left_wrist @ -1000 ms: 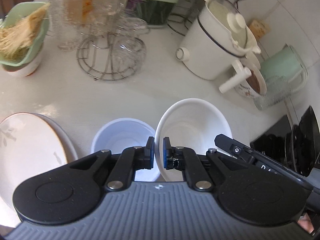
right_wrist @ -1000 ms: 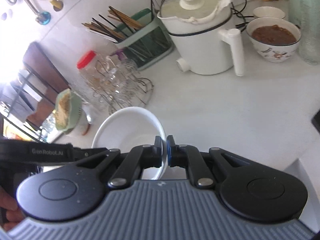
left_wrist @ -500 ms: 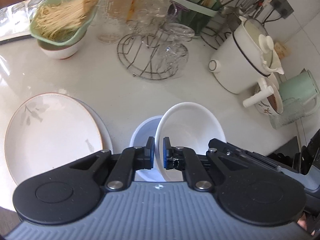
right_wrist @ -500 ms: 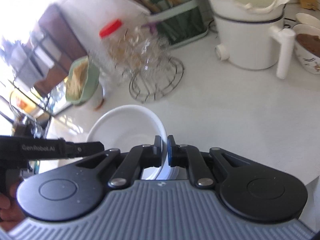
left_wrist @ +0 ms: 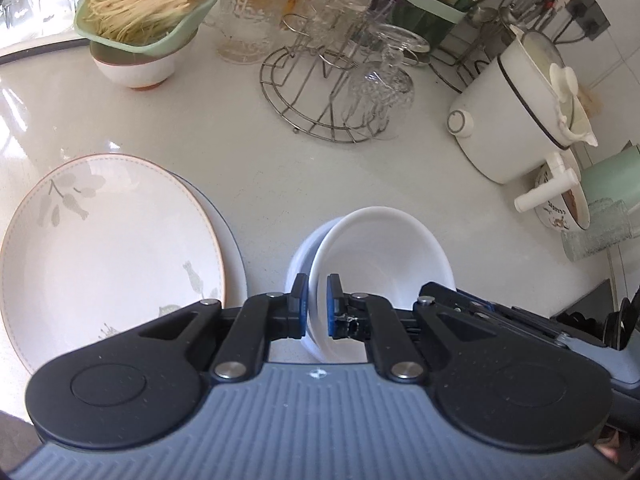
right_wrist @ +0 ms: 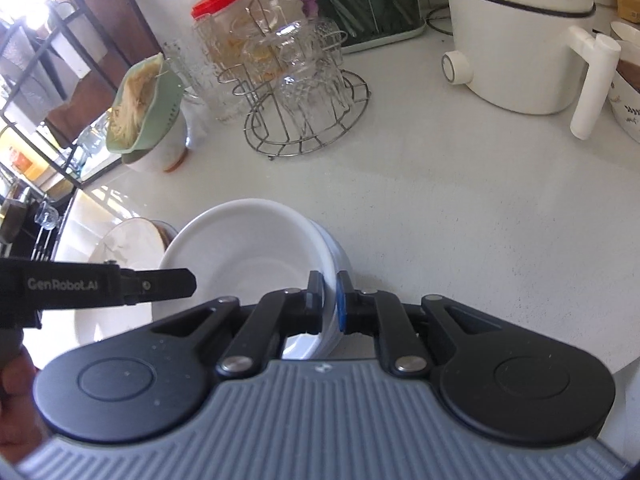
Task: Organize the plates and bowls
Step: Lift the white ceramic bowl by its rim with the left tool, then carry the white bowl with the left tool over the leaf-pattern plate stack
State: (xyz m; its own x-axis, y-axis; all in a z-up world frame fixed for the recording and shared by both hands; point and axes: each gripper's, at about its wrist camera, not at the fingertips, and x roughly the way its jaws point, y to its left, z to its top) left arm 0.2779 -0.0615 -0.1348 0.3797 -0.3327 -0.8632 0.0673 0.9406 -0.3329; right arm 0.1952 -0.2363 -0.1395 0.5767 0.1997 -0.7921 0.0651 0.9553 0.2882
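1. My left gripper (left_wrist: 318,306) pinches the white bowl's (left_wrist: 380,256) left rim; my right gripper (right_wrist: 329,300) is clamped on the opposite rim, one pad inside and one outside on each.
2. A second ago the bowl hung beside the bluish bowl (left_wrist: 298,258); now it sits tilted over it, covering most of it, with only a sliver of the lower bowl's left edge showing.
3. Both views have slid toward the plates since then: the flowered plate (left_wrist: 108,256) is now almost wholly visible to the left of the bowls, lying on another plate (left_wrist: 230,232).
4. The white bowl is empty inside.
5. Farther out, the wire rack (left_wrist: 332,104) holds upturned glasses.
6. At back left, a green strainer (left_wrist: 148,4) of pale noodles rests in a white bowl (left_wrist: 134,70).
7. At back right stands a lidded white pot (left_wrist: 516,108), and beside it a patterned bowl (left_wrist: 560,208) with something brown inside.
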